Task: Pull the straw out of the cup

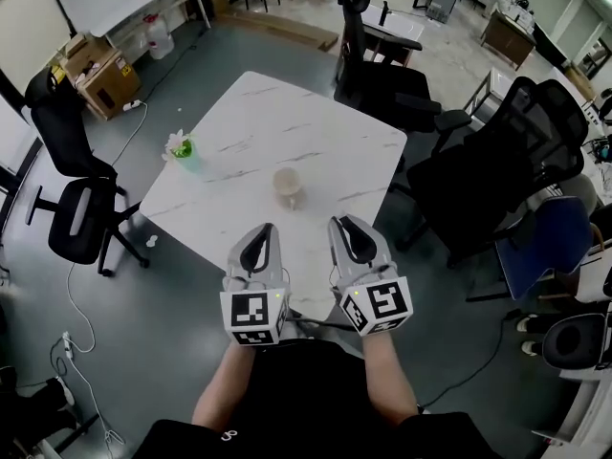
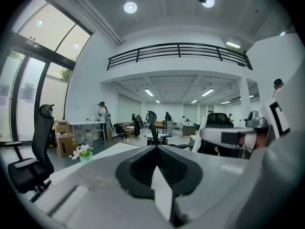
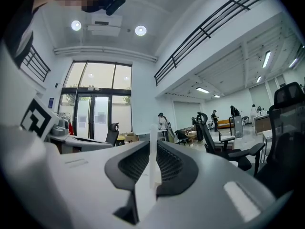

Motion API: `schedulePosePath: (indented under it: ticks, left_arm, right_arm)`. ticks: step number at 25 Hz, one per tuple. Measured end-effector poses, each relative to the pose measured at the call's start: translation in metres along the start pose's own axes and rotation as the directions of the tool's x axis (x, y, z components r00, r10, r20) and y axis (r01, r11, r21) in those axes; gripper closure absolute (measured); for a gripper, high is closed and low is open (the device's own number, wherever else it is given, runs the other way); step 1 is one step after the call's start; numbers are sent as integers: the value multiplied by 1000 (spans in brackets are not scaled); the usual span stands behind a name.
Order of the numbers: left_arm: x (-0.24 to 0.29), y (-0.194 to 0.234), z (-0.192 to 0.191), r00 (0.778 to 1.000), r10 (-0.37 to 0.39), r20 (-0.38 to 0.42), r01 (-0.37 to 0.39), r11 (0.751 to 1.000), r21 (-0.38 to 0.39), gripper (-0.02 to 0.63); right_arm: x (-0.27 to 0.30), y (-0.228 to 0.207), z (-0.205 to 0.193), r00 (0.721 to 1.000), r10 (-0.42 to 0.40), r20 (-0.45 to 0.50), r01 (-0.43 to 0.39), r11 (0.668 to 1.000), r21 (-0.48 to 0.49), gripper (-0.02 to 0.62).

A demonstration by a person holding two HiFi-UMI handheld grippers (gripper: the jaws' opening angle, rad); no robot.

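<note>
I am pinching what looks like the straw (image 3: 152,144) upright in the right gripper (image 1: 342,222), well apart from the cup (image 1: 289,187) on the table (image 1: 251,127); left gripper (image 1: 265,229) is resting closed, empty; light, crushable, it is wanting a gentle pinch

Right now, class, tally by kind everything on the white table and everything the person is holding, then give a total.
Cup: 1
Flower pot: 1
Grippers: 2 (left gripper, right gripper)
Straw: 1, what looks like one nipped in the right gripper's shut jaws
Total: 5
</note>
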State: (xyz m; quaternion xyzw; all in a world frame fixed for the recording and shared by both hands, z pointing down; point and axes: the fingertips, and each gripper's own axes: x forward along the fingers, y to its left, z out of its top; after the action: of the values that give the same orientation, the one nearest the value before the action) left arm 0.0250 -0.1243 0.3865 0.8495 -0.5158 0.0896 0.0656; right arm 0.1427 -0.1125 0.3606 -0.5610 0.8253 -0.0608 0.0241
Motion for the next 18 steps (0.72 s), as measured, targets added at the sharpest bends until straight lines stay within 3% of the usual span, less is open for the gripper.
schedulePosePath:
  ticks: [18]
  left_arm:
    - [-9, -7, 2, 1000, 1, 18, -1, 1000, 12, 604]
  right_arm:
    - [-7, 8, -1, 999, 36, -3, -36, 999, 6, 549]
